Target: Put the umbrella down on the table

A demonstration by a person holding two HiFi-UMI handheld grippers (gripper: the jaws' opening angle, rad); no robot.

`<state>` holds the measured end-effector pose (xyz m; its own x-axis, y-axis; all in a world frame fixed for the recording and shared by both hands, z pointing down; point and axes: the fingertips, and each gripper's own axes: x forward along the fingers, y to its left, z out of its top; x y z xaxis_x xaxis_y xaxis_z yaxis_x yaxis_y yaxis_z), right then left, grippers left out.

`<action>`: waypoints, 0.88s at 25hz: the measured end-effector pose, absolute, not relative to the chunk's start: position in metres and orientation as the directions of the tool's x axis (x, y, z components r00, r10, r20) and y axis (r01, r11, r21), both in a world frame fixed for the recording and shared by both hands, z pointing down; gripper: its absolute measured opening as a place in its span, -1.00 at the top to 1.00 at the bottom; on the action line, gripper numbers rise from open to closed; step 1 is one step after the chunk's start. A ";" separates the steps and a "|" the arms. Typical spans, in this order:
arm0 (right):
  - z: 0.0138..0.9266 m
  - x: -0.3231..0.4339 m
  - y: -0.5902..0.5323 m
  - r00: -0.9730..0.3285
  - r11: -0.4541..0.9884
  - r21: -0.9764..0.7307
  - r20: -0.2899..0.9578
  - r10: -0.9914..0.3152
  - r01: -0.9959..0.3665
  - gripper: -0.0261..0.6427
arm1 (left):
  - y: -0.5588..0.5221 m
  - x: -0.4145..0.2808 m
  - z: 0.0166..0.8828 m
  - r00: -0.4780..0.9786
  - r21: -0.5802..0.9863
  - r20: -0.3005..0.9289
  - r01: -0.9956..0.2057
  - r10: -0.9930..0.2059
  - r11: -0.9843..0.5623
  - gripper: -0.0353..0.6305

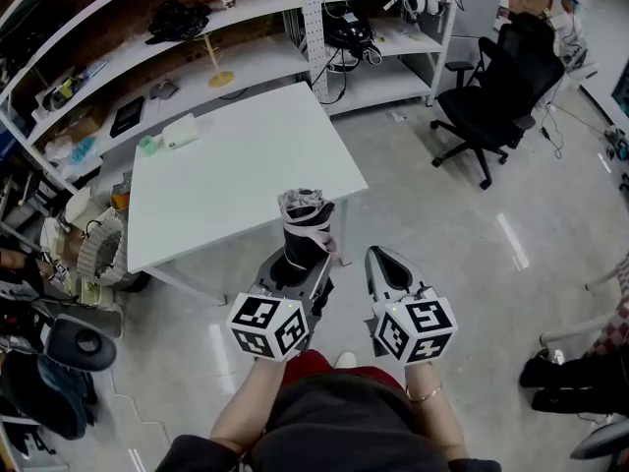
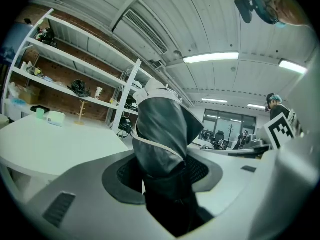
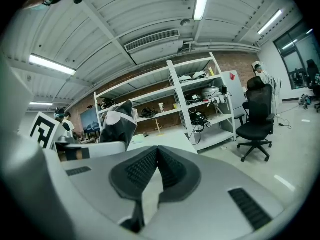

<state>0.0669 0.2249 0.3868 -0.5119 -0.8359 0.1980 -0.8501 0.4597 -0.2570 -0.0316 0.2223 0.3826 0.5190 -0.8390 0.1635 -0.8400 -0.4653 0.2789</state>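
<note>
1. Left gripper [image 1: 300,266]: clenched on the folded umbrella [image 1: 306,226]. In the left gripper view both dark pads [image 2: 125,176] press the black lower part of the umbrella [image 2: 162,129].
2. The umbrella stands roughly upright out of the jaws. The fabric is dark grey to black with a pale band, and it is bunched and pale at the top.
3. The umbrella is held in the air at 12 o'clock from the left marker cube [image 1: 268,324], over the near edge of the white table [image 1: 236,175]. It is not yet set down.
4. Right gripper [image 1: 385,261]: clenched and empty. In the right gripper view the ribbed pads [image 3: 140,166] meet at the tips with nothing between them. The umbrella [image 3: 117,124] shows at 10 o'clock from them.
5. Markings: both the left cube and the right marker cube [image 1: 415,329] carry square black-and-white code patterns, with no lettering.
6. On the table's far-left corner, at 10 o'clock from the umbrella, lie a small green item [image 1: 147,146] and a white box [image 1: 180,133]. Any print on them is too small to read; the box is possibly a tissue pack.
7. White shelving [image 1: 256,62] runs beyond the table from 10 to 12 o'clock. A black office chair [image 1: 503,77] stands at 2 o'clock on the grey floor.
</note>
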 end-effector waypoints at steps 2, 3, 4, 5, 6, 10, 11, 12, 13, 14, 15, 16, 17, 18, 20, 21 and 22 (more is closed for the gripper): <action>0.388 0.073 0.224 -0.506 0.452 -0.261 0.201 -0.839 -0.853 0.87 | 0.220 -0.030 0.382 0.515 0.281 0.162 -0.842 -0.842 -0.461 0.26; 0.389 0.076 0.223 -0.504 0.449 -0.263 0.201 -0.840 -0.854 0.87 | 0.220 -0.028 0.381 0.513 0.281 0.161 -0.843 -0.843 -0.459 0.26; 0.390 0.079 0.222 -0.502 0.447 -0.265 0.201 -0.841 -0.854 0.87 | 0.219 -0.027 0.381 0.512 0.280 0.159 -0.844 -0.844 -0.459 0.26; 0.390 0.081 0.222 -0.501 0.445 -0.267 0.201 -0.842 -0.855 0.87 | 0.217 -0.025 0.380 0.510 0.278 0.157 -0.844 -0.846 -0.458 0.26; 0.390 0.083 0.220 -0.500 0.443 -0.268 0.201 -0.843 -0.855 0.87 | 0.216 -0.024 0.379 0.509 0.277 0.156 -0.845 -0.847 -0.457 0.26; 0.392 0.091 0.216 -0.496 0.440 -0.266 0.206 -0.843 -0.858 0.87 | 0.209 -0.018 0.379 0.504 0.278 0.154 -0.847 -0.850 -0.453 0.26; 0.393 0.093 0.215 -0.495 0.438 -0.266 0.208 -0.844 -0.859 0.87 | 0.208 -0.016 0.379 0.504 0.278 0.154 -0.848 -0.850 -0.452 0.26; 0.393 0.096 0.214 -0.492 0.436 -0.266 0.208 -0.845 -0.860 0.87 | 0.206 -0.014 0.379 0.502 0.277 0.154 -0.848 -0.851 -0.451 0.26; 0.393 0.099 0.212 -0.491 0.434 -0.265 0.209 -0.846 -0.861 0.87 | 0.204 -0.013 0.379 0.501 0.277 0.154 -0.849 -0.852 -0.449 0.26; 0.393 0.102 0.210 -0.489 0.433 -0.265 0.209 -0.847 -0.862 0.87 | 0.202 -0.012 0.379 0.498 0.277 0.154 -0.851 -0.853 -0.447 0.26; 0.392 0.104 0.208 -0.489 0.432 -0.265 0.209 -0.847 -0.862 0.87 | 0.199 -0.011 0.379 0.495 0.277 0.155 -0.852 -0.855 -0.443 0.26; 0.392 0.106 0.205 -0.488 0.431 -0.265 0.208 -0.848 -0.862 0.87 | 0.195 -0.011 0.378 0.492 0.279 0.156 -0.854 -0.857 -0.440 0.26; 0.391 0.108 0.202 -0.487 0.430 -0.266 0.208 -0.848 -0.863 0.87 | 0.192 -0.011 0.378 0.489 0.281 0.157 -0.855 -0.858 -0.436 0.26; 0.391 0.109 0.199 -0.486 0.428 -0.267 0.209 -0.849 -0.863 0.87 | 0.189 -0.011 0.378 0.487 0.283 0.159 -0.856 -0.859 -0.433 0.26; 0.393 0.111 0.194 -0.483 0.423 -0.271 0.214 -0.849 -0.865 0.87 | 0.182 -0.012 0.377 0.482 0.284 0.161 -0.858 -0.861 -0.427 0.26; 0.394 0.113 0.191 -0.481 0.420 -0.273 0.216 -0.850 -0.865 0.87 | 0.178 -0.012 0.378 0.480 0.284 0.161 -0.859 -0.862 -0.425 0.26; 0.396 0.114 0.187 -0.479 0.417 -0.274 0.219 -0.850 -0.866 0.87 | 0.174 -0.012 0.378 0.479 0.283 0.161 -0.860 -0.863 -0.424 0.26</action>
<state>0.1139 0.1870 0.3955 -0.4788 -0.8502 0.2191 -0.8664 0.4172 -0.2745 -0.0117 0.1740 0.3776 0.4787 -0.8631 0.1611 -0.8602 -0.4242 0.2830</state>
